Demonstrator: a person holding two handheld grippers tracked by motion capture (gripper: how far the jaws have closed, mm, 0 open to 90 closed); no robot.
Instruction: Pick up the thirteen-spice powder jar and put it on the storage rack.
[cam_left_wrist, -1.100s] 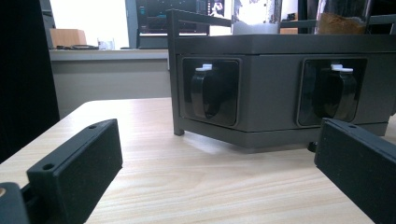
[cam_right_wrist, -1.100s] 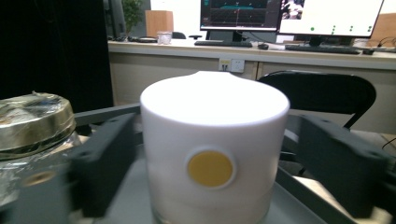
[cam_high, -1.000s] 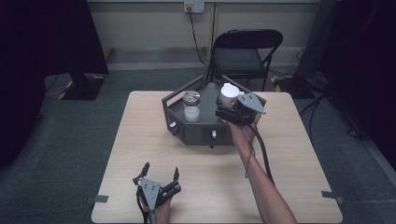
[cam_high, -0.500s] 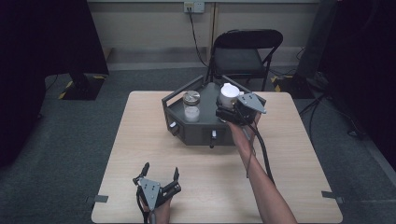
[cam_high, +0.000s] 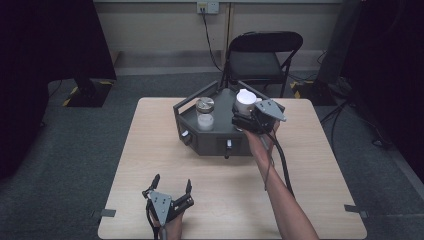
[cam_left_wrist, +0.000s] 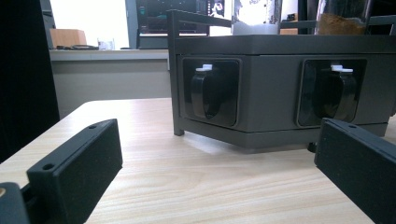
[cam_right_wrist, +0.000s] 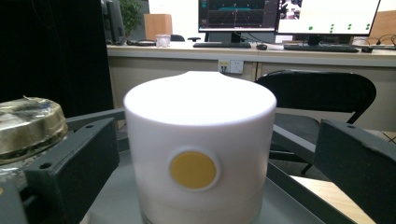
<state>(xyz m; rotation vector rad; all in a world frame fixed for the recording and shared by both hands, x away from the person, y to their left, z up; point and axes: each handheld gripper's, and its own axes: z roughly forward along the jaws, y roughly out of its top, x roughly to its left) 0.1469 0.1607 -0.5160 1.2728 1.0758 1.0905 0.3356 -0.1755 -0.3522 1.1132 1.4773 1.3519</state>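
One white jar (cam_high: 245, 102) between the released right claw (cam_high: 244, 120); left claw (cam_high: 170, 188) released.

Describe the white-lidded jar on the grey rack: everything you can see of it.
The white-lidded jar stands upright on the top tray of the dark grey rack, at its right rear, beside a gold-lidded glass jar. Its lid is a broad, smooth, matt white cylinder with a slightly domed top and a round yellow dot on the side; a strip of clear glass shows below it. The right tongs stand open on either side of the lid, the jaws not touching it.
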